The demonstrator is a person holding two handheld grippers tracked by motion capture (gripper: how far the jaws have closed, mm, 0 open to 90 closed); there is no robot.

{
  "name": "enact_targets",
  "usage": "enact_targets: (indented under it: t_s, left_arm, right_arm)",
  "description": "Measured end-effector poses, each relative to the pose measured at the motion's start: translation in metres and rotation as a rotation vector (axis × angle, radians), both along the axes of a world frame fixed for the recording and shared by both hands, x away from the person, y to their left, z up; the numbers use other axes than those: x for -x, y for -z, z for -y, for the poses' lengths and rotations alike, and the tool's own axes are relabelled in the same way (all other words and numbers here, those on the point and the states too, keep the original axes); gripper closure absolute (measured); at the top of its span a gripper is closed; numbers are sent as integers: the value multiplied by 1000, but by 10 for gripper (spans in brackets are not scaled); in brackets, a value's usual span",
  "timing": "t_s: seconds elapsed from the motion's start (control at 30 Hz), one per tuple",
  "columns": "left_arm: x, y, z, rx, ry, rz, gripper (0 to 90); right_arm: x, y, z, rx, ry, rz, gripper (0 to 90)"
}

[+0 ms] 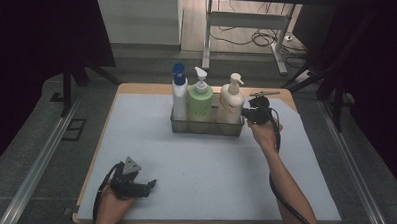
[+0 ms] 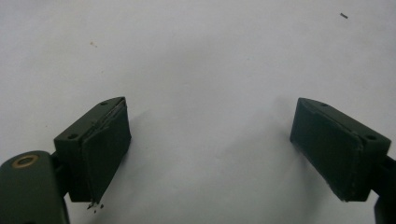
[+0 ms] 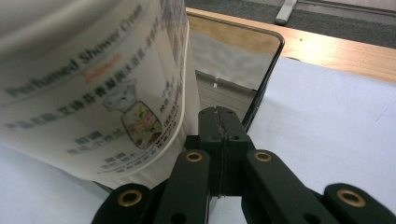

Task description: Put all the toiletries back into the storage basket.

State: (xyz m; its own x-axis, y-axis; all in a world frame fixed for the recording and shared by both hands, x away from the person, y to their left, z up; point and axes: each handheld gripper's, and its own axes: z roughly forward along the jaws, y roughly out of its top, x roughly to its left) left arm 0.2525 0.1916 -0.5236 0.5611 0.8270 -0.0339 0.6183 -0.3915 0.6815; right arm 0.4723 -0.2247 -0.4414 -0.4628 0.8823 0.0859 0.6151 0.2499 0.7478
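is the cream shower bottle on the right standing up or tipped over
Upright. The cream bottle stands in the clear bin beside the green bottle and the blue-capped bottle, its pump on top.

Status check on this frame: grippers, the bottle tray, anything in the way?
Left gripper open, idle over the mat. Right gripper shut on the clear tray wall beside the white bottle. Three bottles upright inside. Nothing blocking.

Black hand-held gripper (image 1: 151, 183) with brass-ringed screws, rectangular jaw pads, grey triangular top plate, trailing black cable

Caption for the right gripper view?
Right gripper, jaws closed, beside the cream shower-cream bottle at the clear tray's wall.
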Motion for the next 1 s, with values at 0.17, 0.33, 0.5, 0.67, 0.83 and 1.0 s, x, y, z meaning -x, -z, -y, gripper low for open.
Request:
enact_targets:
  t_s: [0.17, 0.33, 0.5, 0.67, 0.83, 1.0]
  left_arm:
    - [0, 0, 0, 0, 0, 0, 121]
    - [0, 0, 0, -1, 0, 0, 121]
    - [0, 0, 0, -1, 0, 0, 121]
    - [0, 0, 0, 0, 0, 0, 122]
    - [0, 0, 0, 0, 0, 0, 121]
    - [0, 0, 0, 0, 0, 0, 122]
  right_arm:
    - [0, 3, -3, -5, 3, -7, 895]
    - [-1, 6, -5, 1, -4, -14, 894]
    - [-1, 7, -9, -5, -9, -18, 894]
    - [-1, 9, -13, -8, -19, -20, 894]
    - [-1, 11, -19, -10, -30, -24, 893]
    - [-1, 12, -24, -6, -40, -24, 890]
